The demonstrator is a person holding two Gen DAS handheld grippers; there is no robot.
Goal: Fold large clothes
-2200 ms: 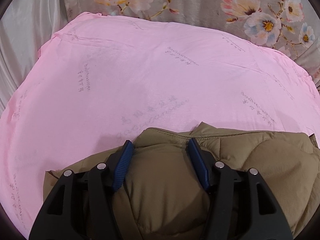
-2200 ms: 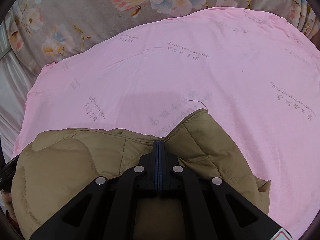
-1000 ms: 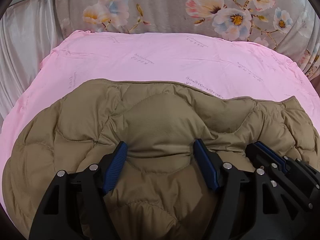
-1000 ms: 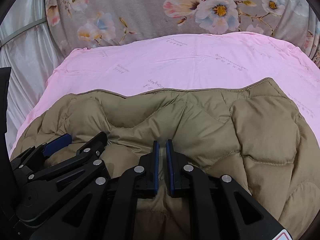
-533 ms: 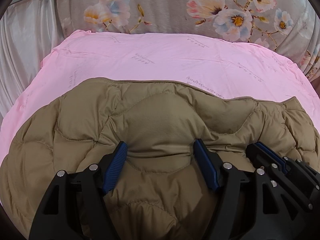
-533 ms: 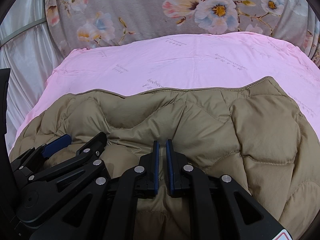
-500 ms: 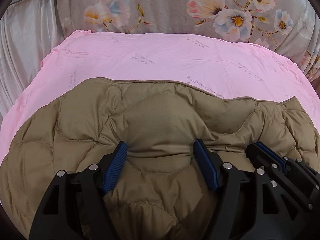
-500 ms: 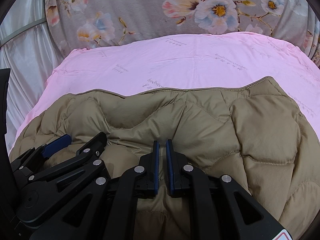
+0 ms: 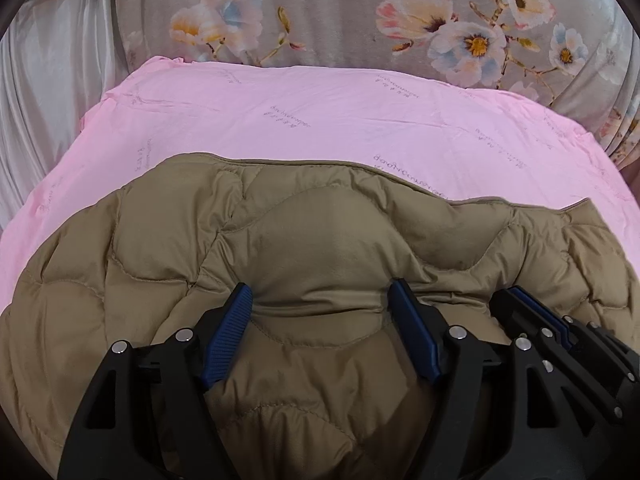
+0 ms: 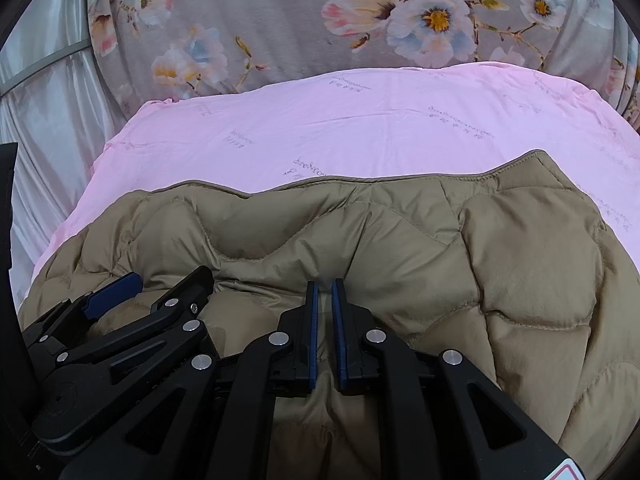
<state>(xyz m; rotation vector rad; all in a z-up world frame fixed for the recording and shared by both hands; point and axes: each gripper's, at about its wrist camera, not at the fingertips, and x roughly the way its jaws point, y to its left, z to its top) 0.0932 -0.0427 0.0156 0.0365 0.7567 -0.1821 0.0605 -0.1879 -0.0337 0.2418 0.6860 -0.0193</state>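
- The pink sheet (image 9: 320, 120) covers the bed; grey printed writing is scattered on it. Its far edge meets a grey fabric with flowers (image 9: 340, 12), and a shiny white cloth (image 9: 40, 100) hangs past its left edge.
- The tan quilted jacket (image 9: 320, 240) lies spread on the near half of the sheet. Its piped hem runs across the middle, and its left and right sides reach near the side edges of the sheet.
- The left gripper (image 9: 320, 304) stands on the near part of the jacket. Its jaws are opening, wide apart, with a puffed fold of the jacket between the blue pads.
- The right gripper (image 10: 324, 300) is just beside the left one, also at the near edge. Its pads are nearly together and pinch a thin fold of the jacket.
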